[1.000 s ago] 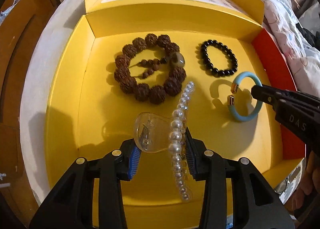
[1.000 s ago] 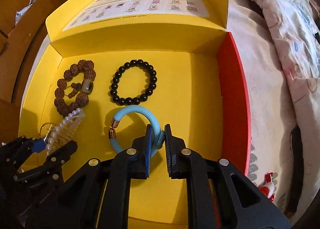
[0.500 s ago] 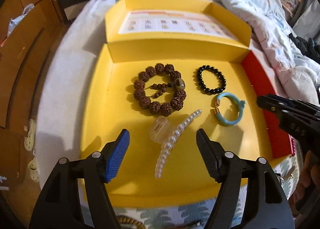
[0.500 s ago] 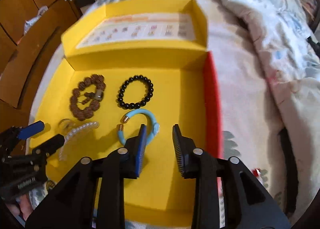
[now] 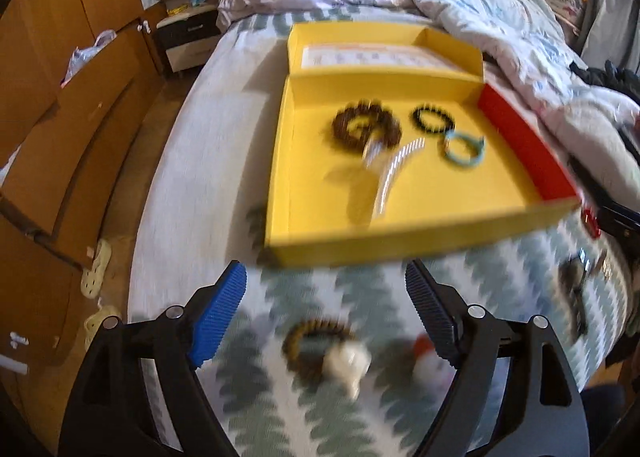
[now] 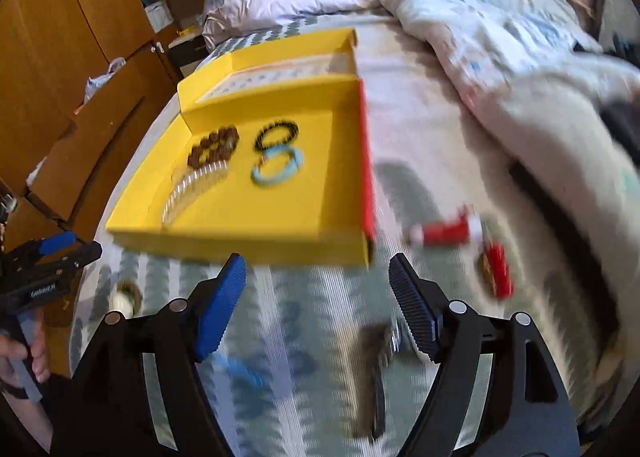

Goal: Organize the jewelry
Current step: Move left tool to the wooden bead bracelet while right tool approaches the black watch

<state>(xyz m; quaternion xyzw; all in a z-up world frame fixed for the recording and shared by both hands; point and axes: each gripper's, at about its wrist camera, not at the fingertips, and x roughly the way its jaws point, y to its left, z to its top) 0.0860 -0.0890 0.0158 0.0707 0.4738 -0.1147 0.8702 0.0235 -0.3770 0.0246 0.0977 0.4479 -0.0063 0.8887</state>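
A yellow box (image 5: 320, 241) with a red side lies on the bed; it also shows in the right wrist view (image 6: 240, 241). In it lie a brown bead bracelet (image 5: 366, 127), a black bead bracelet (image 5: 432, 117), a blue bangle (image 5: 464, 149) and a pearl hair clip (image 5: 394, 173). My left gripper (image 5: 326, 317) is open and empty, back from the box, above a brown hair tie with a white piece (image 5: 320, 349) on the blanket. My right gripper (image 6: 314, 305) is open and empty, near the box's front edge. Both views are motion-blurred.
On the patterned blanket (image 6: 300, 337) lie a dark hair clip (image 6: 376, 369), a blue item (image 6: 240, 371) and red items (image 6: 444, 235), (image 6: 496, 269). A rumpled duvet (image 6: 500, 57) lies to the right. Wooden cabinets (image 5: 60, 97) stand on the left.
Both grippers let go of the pearl clip and blue bangle, opened wide and pulled back out of the box, over the blanket.
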